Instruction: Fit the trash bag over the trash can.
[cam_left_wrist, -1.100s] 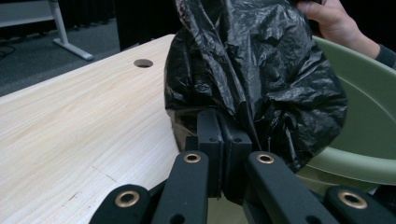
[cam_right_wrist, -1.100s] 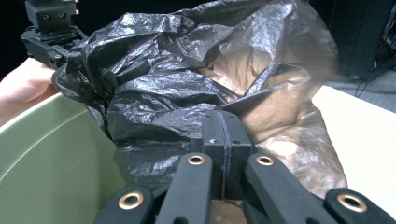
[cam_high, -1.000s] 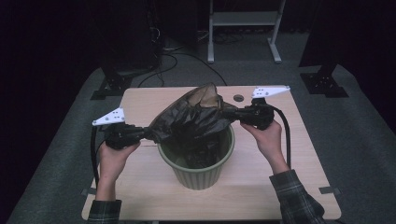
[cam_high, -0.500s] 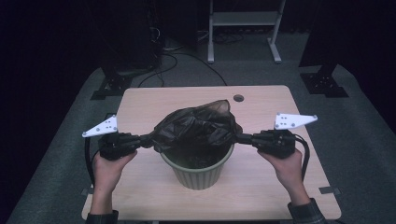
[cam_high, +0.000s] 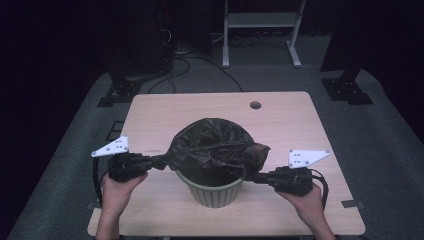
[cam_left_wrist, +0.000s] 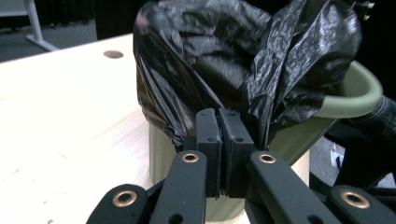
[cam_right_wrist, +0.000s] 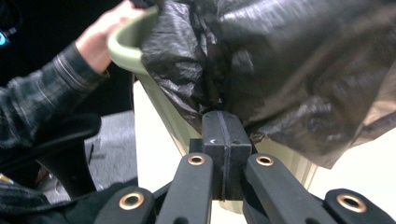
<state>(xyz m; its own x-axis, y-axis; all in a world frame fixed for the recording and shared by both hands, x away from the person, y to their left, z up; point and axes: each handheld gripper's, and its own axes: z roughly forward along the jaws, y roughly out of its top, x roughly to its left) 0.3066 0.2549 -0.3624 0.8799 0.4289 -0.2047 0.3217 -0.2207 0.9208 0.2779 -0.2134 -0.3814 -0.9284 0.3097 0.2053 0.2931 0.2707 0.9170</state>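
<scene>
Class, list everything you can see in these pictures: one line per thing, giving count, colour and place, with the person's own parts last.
Table: one, light wood, centre of the high view.
Bin: one, green, near middle of the table.
Bin bag: one, black, stretched over the bin's mouth.
Cable hole: one, dark, far side of the table.
Metal stand: one, pale grey, on the floor behind the table.
Left hand-held gripper: one, black, shut on the bag's left edge.
Right hand-held gripper: one, black, shut on the bag's right edge.
Hands: two, at the near edge, one on each gripper.
</scene>
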